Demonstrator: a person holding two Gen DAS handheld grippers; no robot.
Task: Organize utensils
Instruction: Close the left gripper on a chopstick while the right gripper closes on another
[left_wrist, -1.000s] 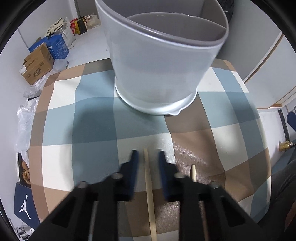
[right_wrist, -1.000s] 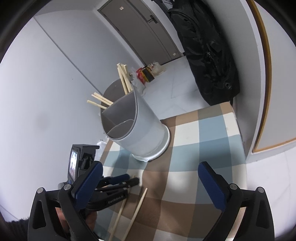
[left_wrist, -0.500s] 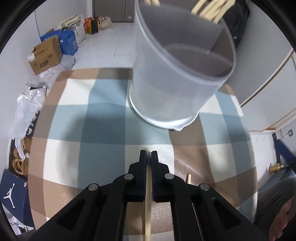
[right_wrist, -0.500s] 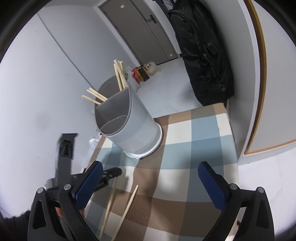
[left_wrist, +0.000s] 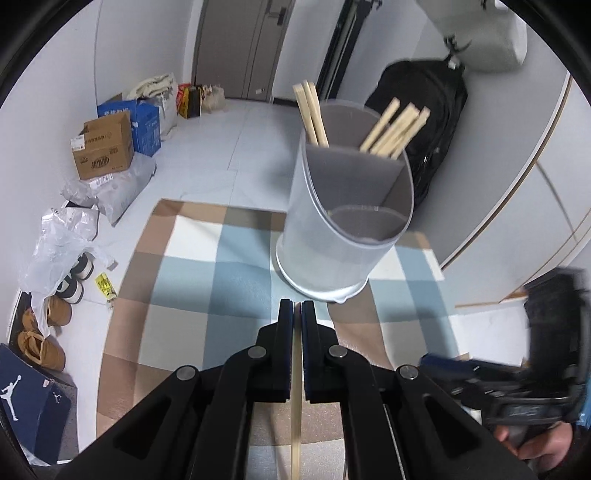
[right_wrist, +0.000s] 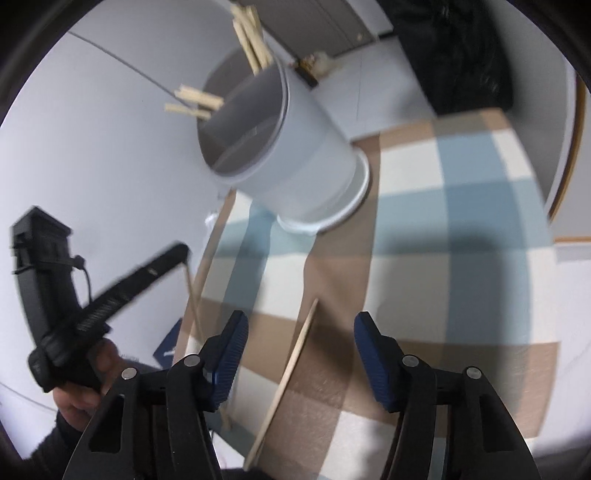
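My left gripper (left_wrist: 297, 308) is shut on a wooden chopstick (left_wrist: 296, 406) and holds it above the checked tablecloth (left_wrist: 229, 273), short of the grey divided utensil holder (left_wrist: 343, 236). Several chopsticks (left_wrist: 393, 129) stand in the holder's back compartments. In the right wrist view the left gripper (right_wrist: 181, 254) hangs the chopstick (right_wrist: 194, 302) downward at the table's left edge. My right gripper (right_wrist: 297, 328) is open, its pads either side of a second chopstick (right_wrist: 291, 369) that lies on the cloth. The holder (right_wrist: 295, 166) stands beyond it.
Cardboard boxes (left_wrist: 105, 147), plastic bags (left_wrist: 62, 243) and shoes (left_wrist: 40, 332) lie on the floor left of the table. A black backpack (left_wrist: 432, 122) hangs behind the holder. A white wall panel (left_wrist: 517, 203) is at the right.
My left gripper closed on the chopstick and lifted it off the cloth. My right gripper came down and forward over the second chopstick.
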